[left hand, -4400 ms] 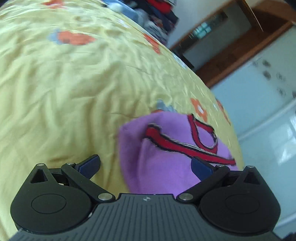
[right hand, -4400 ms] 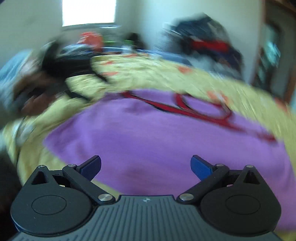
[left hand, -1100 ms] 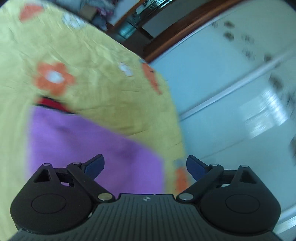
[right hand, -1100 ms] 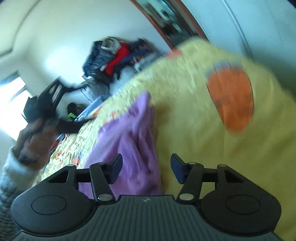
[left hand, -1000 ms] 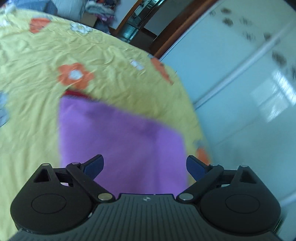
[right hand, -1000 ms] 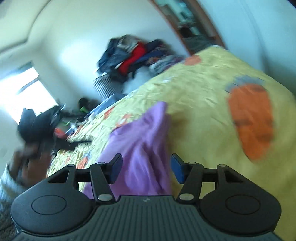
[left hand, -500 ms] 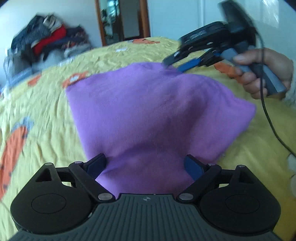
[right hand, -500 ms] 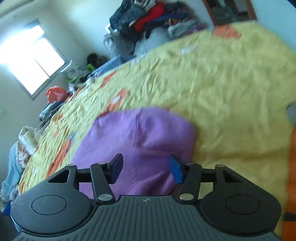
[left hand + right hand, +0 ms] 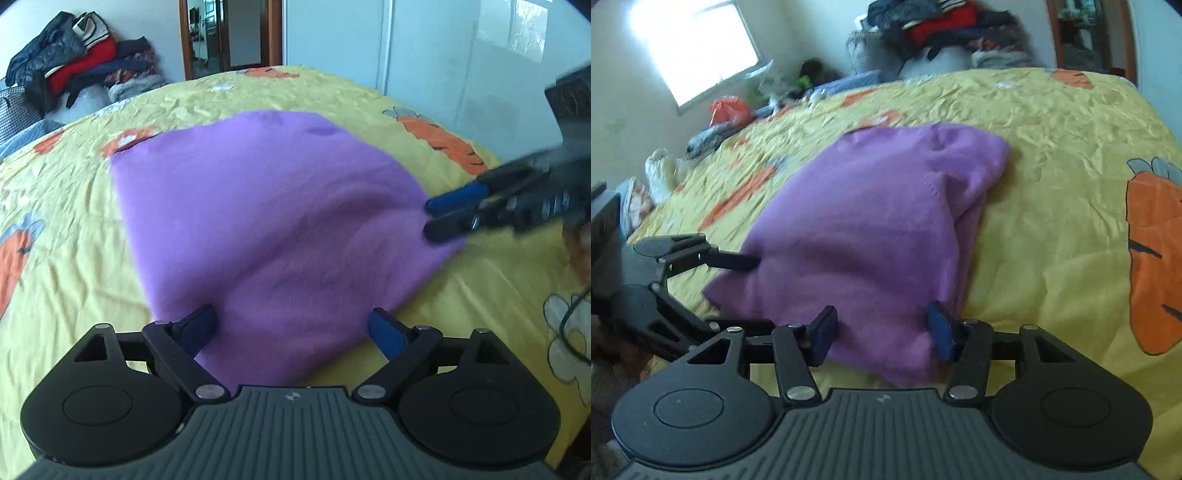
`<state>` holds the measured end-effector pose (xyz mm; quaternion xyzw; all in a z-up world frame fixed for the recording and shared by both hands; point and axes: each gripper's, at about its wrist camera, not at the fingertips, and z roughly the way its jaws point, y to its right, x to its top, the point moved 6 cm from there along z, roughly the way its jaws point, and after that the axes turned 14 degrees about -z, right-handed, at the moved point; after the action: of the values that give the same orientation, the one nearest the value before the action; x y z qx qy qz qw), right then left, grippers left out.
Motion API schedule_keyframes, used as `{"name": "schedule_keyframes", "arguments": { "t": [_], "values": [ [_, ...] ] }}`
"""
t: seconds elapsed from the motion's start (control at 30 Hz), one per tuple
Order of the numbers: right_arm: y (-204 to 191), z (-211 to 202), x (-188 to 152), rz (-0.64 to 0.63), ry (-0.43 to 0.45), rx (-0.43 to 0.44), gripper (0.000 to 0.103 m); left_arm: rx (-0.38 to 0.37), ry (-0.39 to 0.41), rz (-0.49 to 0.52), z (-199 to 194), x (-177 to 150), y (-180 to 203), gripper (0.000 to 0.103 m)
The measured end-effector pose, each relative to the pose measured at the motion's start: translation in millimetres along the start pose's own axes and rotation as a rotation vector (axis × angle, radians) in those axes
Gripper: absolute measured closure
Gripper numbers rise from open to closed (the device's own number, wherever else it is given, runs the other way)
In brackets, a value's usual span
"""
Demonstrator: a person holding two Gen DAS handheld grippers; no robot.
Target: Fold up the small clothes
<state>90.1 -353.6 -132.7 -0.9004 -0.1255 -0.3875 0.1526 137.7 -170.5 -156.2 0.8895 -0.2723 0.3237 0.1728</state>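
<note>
Left wrist view has the purple garment (image 9: pixel 266 221) spread across the middle of the frame on a bed covered by a yellow sheet (image 9: pixel 74 280) printed with orange carrots and flowers. At the bottom, the left gripper (image 9: pixel 291 326) has its jaws wide, one blue pad at each side of the garment's near corner, not pressing on it; they have opened a little further just now. At the right edge the right gripper (image 9: pixel 448 218) comes in blurred, its blue fingertips at the garment's right edge. A pile of clothes (image 9: pixel 74 74) sits in the upper left by the wall, a wooden doorway (image 9: pixel 231 35) at top centre.

From the right wrist, the same garment (image 9: pixel 871 229) lies folded over in the middle, thicker along its right edge. The right gripper (image 9: pixel 882 332) stands about half open with a fold of the cloth between its pads; the jaws have just been closing, and whether they pinch it I cannot tell. The left gripper (image 9: pixel 735 291) reaches in at lower left. A bright window (image 9: pixel 694 48) fills the upper left.
</note>
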Motion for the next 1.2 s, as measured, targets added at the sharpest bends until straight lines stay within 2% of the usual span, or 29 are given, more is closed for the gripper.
{"name": "schedule_keyframes", "arguments": {
  "t": [0.03,0.07,0.1,0.13,0.2,0.27,0.3,0.37,0.43,0.5,0.53,0.57,0.6,0.63,0.67,0.7,0.8,0.87,0.93,1.07,1.2],
  "values": [
    [1.7,-4.6,9.1,-0.015,0.018,-0.022,0.048,-0.007,0.003,-0.015,-6.7,2.1,-1.6,0.014],
    [4.9,-8.1,18.8,-0.025,0.043,-0.048,0.038,-0.021,0.017,-0.051,-17.4,4.5,-5.2,0.012],
    [9.9,-11.4,27.9,-0.022,0.065,-0.065,0.020,-0.029,0.032,-0.100,-21.3,14.2,-15.3,0.011],
    [16.3,-10.8,36.9,-0.010,0.085,-0.070,0.014,-0.036,0.051,-0.156,-26.4,22.5,-27.1,0.010],
    [26.0,-4.7,53.9,-0.017,0.110,-0.080,0.015,-0.055,0.045,-0.280,-17.7,49.0,-56.5,0.008],
    [41.1,16.8,59.0,0.018,0.031,-0.165,0.015,-0.057,0.026,-0.418,0.0,72.6,-88.1,0.008],
    [48.9,24.2,59.1,0.063,0.017,-0.171,0.015,-0.078,-0.006,-0.466,12.6,81.7,-100.3,0.008],
    [65.1,37.5,56.8,0.164,0.036,-0.067,0.015,-0.101,-0.064,-0.553,35.1,94.9,-118.6,0.010],
    [83.9,49.9,49.9,0.283,0.037,-0.014,0.015,-0.205,-0.121,-0.620,51.4,99.9,-125.0,0.008],
    [86.0,58.2,49.8,0.286,0.080,0.053,0.015,-0.263,-0.134,-0.663,59.2,104.3,-125.8,0.009],
    [84.6,61.6,52.6,0.284,0.088,0.058,0.015,-0.291,-0.150,-0.677,63.3,104.7,-122.3,0.011],
    [81.0,66.7,55.3,0.289,0.088,0.079,0.023,-0.284,-0.148,-0.684,65.3,106.7,-121.3,0.022],
    [76.6,74.7,56.7,0.286,0.075,0.095,0.041,-0.264,-0.149,-0.676,66.3,107.7,-118.6,0.041],
    [71.0,79.0,59.7,0.257,0.073,0.056,0.049,-0.251,-0.164,-0.657,68.8,107.8,-114.8,0.055],
    [65.9,83.9,63.3,0.224,0.055,0.041,0.067,-0.236,-0.174,-0.645,69.6,106.1,-113.1,0.070],
    [59.5,85.7,67.9,0.209,0.048,0.035,0.075,-0.218,-0.168,-0.623,68.2,106.3,-110.5,0.072],
    [35.3,81.5,86.0,0.067,0.034,-0.074,0.079,-0.122,-0.105,-0.456,53.2,113.4,-94.1,0.077],
    [24.4,72.8,97.4,0.046,0.065,-0.087,0.080,-0.076,-0.056,-0.367,40.9,120.8,-84.5,0.078],
    [14.1,64.4,111.4,0.040,0.102,-0.064,0.081,-0.058,-0.015,-0.315,24.7,126.2,-77.8,0.079],
    [-11.0,51.7,137.3,0.016,0.151,-0.023,0.081,-0.065,0.012,-0.327,-12.3,139.8,-87.5,0.079],
    [-31.0,47.8,157.3,0.033,0.192,0.027,0.081,-0.052,0.040,-0.371,-44.8,152.1,-117.4,0.079]
  ]
}}
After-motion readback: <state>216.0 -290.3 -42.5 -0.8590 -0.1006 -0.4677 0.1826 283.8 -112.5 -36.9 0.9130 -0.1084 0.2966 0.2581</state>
